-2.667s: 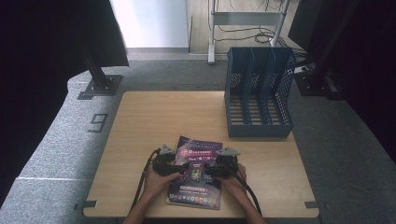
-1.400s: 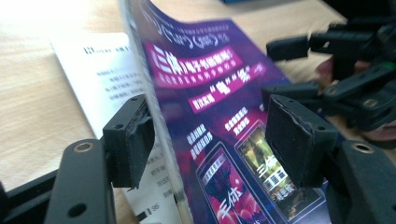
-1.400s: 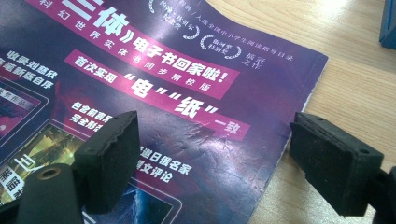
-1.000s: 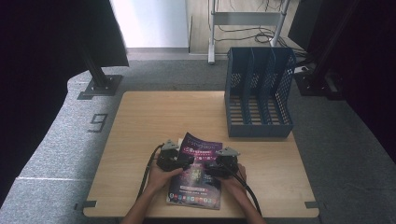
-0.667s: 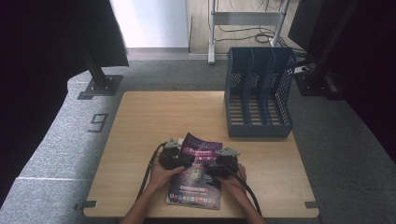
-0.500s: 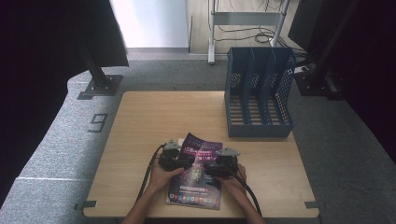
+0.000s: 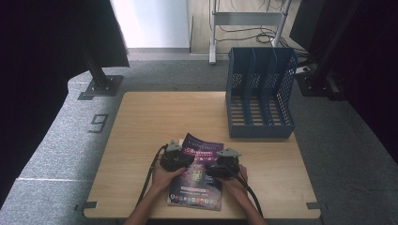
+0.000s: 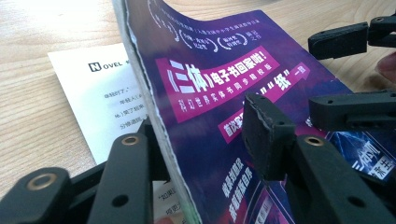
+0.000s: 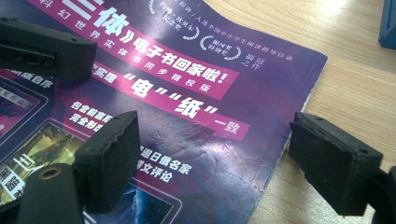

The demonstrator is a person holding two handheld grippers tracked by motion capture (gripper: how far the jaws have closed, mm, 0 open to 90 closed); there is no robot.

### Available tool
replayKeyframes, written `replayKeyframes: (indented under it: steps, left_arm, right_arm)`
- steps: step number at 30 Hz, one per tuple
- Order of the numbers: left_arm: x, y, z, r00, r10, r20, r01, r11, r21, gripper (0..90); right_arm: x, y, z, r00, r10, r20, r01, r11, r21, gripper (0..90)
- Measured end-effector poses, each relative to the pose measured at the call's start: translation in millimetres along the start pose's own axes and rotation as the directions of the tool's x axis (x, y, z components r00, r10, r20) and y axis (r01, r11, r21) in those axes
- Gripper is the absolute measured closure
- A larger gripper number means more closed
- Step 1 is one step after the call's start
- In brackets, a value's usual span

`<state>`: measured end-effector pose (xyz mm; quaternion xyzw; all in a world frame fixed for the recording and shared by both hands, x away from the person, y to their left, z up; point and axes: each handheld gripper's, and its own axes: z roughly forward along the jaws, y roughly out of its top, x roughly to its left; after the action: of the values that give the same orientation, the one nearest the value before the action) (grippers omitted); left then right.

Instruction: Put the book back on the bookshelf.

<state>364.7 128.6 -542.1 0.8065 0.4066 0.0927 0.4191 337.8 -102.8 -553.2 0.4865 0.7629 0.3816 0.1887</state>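
Purple magazine (image 7: 199, 173) with pink banners, blue file rack (image 7: 259, 93), seemingly pale wooden table (image 7: 155, 117).

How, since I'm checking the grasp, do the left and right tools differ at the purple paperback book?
The left tool has the lifted cover of the purple paperback book between its jaws, which have just been closing; the right tool straddles its flat edge. The left's gap is narrower, the right's wide. Both are open.
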Motion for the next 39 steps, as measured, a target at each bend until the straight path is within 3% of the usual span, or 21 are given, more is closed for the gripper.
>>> replayKeyframes:
  steps: [3, 10, 17, 39]
  left_arm:
    - [-0.6, 0.5, -0.8, 1.0, 0.005, -0.007, -0.005, 1.0, -0.007, 63.4]
    - [-9.1, 1.5, -2.0, 0.9974, 0.055, -0.046, -0.057, 0.9978, -0.033, 74.2]
    - [-12.7, 2.5, -4.1, 0.9975, 0.053, -0.046, -0.055, 0.9971, -0.051, 82.8]
    - [-12.7, 4.9, -8.0, 0.9994, 0.033, -0.008, -0.034, 0.997, -0.07, 86.9]
  right_arm:
    - [0.0, 0.0, 0.0, 1.0, 0.0, 0.0, 0.0, 1.0, 0.0, 16.3]
    - [0.0, 0.0, 0.0, 1.0, 0.0, 0.0, 0.0, 1.0, 0.0, 16.3]
    - [0.1, 0.0, 0.0, 1.0, 0.0, 0.0, 0.0, 1.0, 0.0, 16.3]
    - [0.4, 0.0, -0.1, 1.0, -0.002, 0.001, 0.002, 1.0, 0.0, 16.2]
